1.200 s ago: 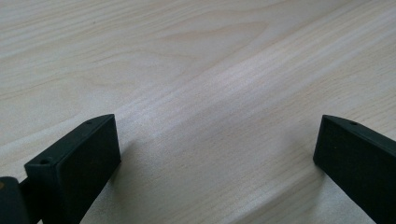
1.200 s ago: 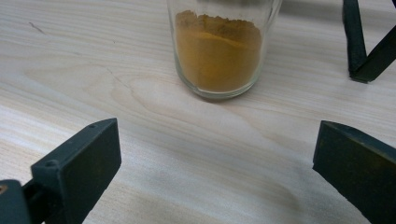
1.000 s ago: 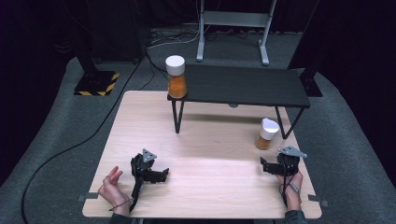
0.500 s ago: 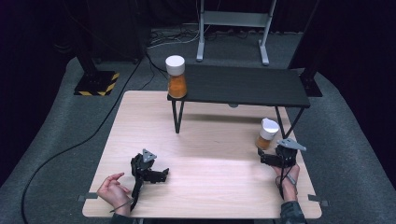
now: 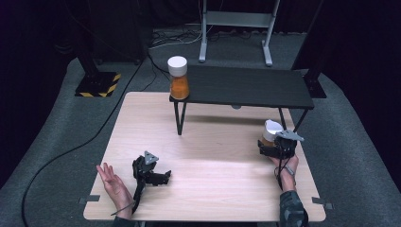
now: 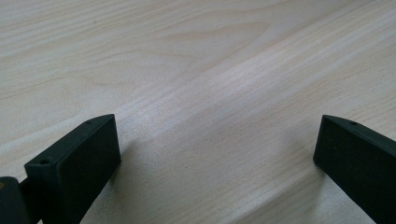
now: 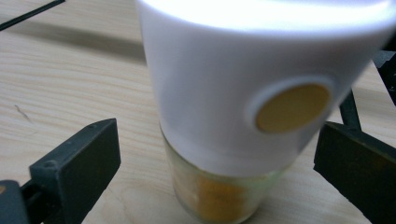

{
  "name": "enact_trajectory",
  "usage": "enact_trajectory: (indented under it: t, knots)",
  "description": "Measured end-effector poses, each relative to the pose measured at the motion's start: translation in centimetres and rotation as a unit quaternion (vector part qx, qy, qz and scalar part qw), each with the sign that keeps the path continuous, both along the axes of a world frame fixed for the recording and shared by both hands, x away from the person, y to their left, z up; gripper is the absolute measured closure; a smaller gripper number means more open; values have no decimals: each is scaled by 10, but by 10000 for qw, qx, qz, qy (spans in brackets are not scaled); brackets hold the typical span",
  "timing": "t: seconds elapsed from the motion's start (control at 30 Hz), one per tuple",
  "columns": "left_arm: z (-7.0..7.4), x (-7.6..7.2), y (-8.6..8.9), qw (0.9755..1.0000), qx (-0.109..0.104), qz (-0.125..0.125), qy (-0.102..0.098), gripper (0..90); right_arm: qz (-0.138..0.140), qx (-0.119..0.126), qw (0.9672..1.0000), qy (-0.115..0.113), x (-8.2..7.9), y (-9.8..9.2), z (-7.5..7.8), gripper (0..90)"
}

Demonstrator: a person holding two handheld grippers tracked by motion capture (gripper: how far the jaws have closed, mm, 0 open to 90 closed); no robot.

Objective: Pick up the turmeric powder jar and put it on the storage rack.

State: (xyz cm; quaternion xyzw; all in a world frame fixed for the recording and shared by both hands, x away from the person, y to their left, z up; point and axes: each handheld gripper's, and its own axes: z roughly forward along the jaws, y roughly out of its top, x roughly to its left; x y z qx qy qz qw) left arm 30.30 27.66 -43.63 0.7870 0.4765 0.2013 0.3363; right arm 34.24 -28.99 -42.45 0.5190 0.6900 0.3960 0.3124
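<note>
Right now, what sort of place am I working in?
Most likely a lab or studio set up for recording, not a home. A light wooden table stands on grey carpet against black surroundings, with a small black shelf on it, loose cables across the floor and a metal stand behind.

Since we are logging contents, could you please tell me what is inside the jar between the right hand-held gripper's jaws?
Through the jar's clear lower part, something orange-yellow shows. Its white cap covers the upper part, hiding what lies there.
</note>
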Motion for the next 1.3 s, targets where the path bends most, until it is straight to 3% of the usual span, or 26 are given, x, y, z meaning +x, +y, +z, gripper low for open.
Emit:
enact_trajectory:
  t: [0.37,0.57,0.7,0.9,1.3]
  knots:
    - [0,-2,-2,10000,5,79,-1,0,-112,-4,9999,-67,9,4,-5,0]
    - [0,-2,-3,10000,2,81,0,0,-204,4,9996,-193,5,5,-9,209]
    - [0,-2,-3,10000,2,82,0,0,-126,110,9997,-175,6,1,-9,292]
    - [0,-2,-3,10000,1,82,-1,0,-169,114,9994,-276,3,3,-13,297]
    - [0,-2,-3,10000,0,82,-1,0,-116,55,9996,-252,0,0,-8,298]
